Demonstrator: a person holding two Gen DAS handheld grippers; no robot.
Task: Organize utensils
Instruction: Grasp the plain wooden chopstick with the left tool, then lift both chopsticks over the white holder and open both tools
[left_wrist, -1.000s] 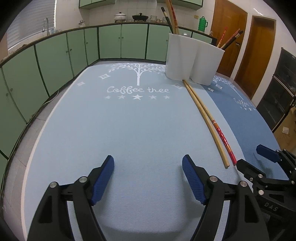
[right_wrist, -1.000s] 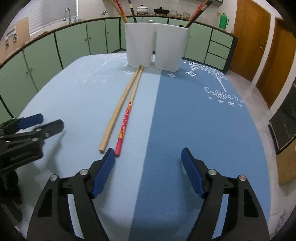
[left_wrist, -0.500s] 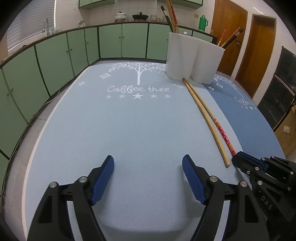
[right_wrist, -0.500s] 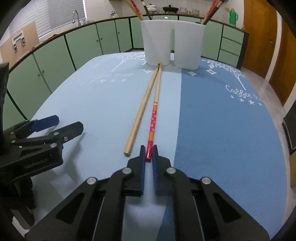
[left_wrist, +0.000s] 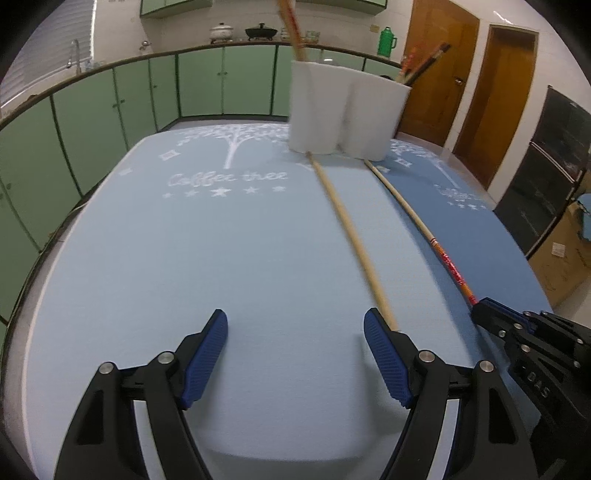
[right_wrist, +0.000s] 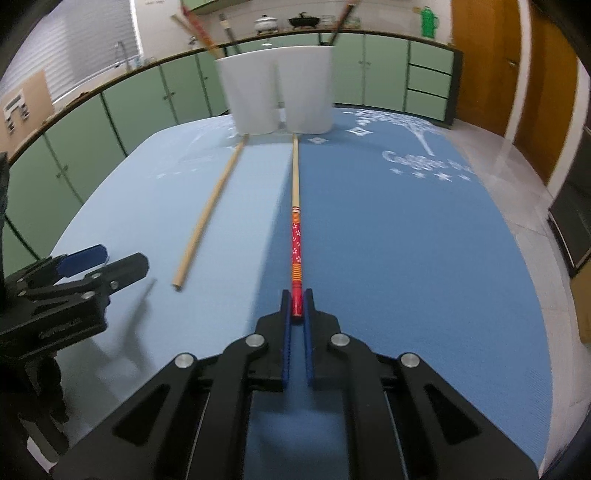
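Red chopstick (right_wrist: 296, 254): lay along seam of blue mat (right_wrist: 406, 258), near end pinched by right gripper (right_wrist: 296, 306).
Plain chopstick (right_wrist: 207, 214): flat, apart, leftward.
Left gripper (left_wrist: 295, 354): spread wide, empty.
Holder (right_wrist: 275, 92): upright, far edge.
Advice: lift level, keep pinch firm, tip into holder.

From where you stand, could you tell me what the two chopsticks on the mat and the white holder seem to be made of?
The plain chopstick looks like bare wood or bamboo: pale tan, matte, no coating visible. The patterned chopstick seems to be the same material, with its thick end painted glossy red with orange bands and white flowers. The white holder is smooth and uniformly white, probably plastic, possibly ceramic; blur leaves that open.
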